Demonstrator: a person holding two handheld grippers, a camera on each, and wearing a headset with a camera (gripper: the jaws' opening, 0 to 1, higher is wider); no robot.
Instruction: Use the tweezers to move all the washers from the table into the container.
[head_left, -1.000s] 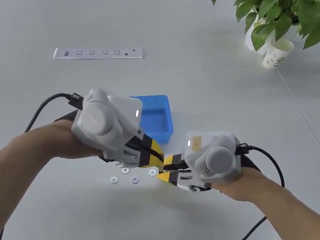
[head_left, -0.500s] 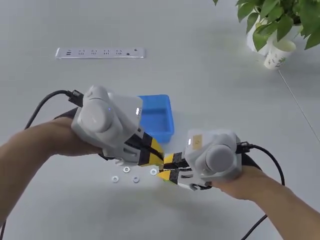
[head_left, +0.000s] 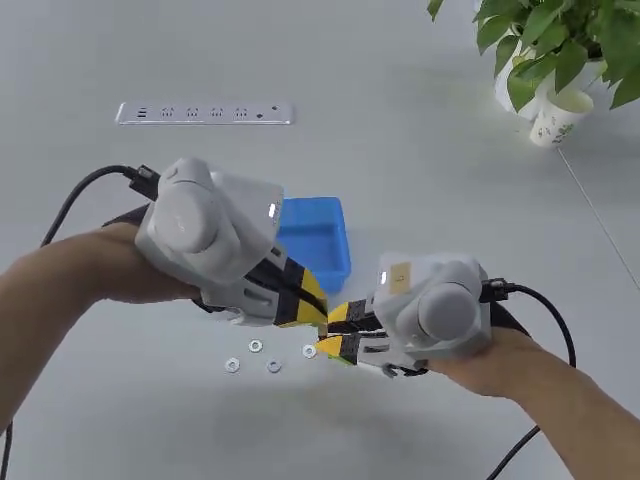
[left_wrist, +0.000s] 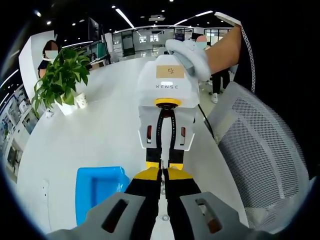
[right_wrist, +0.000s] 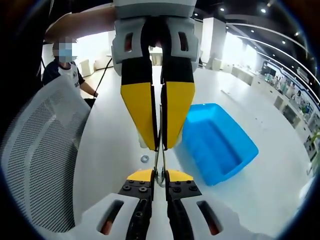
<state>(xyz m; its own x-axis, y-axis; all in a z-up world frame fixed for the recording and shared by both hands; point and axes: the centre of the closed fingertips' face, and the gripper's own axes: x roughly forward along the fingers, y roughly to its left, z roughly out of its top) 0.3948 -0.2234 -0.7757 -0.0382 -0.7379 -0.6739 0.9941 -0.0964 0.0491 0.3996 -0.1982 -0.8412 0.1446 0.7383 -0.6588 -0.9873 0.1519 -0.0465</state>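
Note:
My left gripper (head_left: 318, 312) and right gripper (head_left: 336, 338) meet tip to tip just above the table. Thin metal tweezers (right_wrist: 159, 155) run between them, and both pairs of jaws are closed on them. In the left gripper view my own jaws (left_wrist: 161, 173) stand shut, facing the right gripper (left_wrist: 161, 161). The right gripper view has my own jaws (right_wrist: 159, 177) below the left gripper (right_wrist: 159, 142). Several small washers (head_left: 256, 346) lie on the white table below and left of the tips; one washer (right_wrist: 144, 158) sits near the tweezers. The blue container (head_left: 318, 240) stands just behind the grippers.
A white power strip (head_left: 205, 113) lies at the far left of the table. A potted plant (head_left: 545, 45) and a paper cup (head_left: 553, 115) stand at the far right corner. Cables trail from both grippers. A mesh chair (left_wrist: 260, 145) is beside the table.
The head view has shifted slightly. Both grippers stay tip to tip on the tweezers, and the left gripper's body has risen a little. The washers have not moved.

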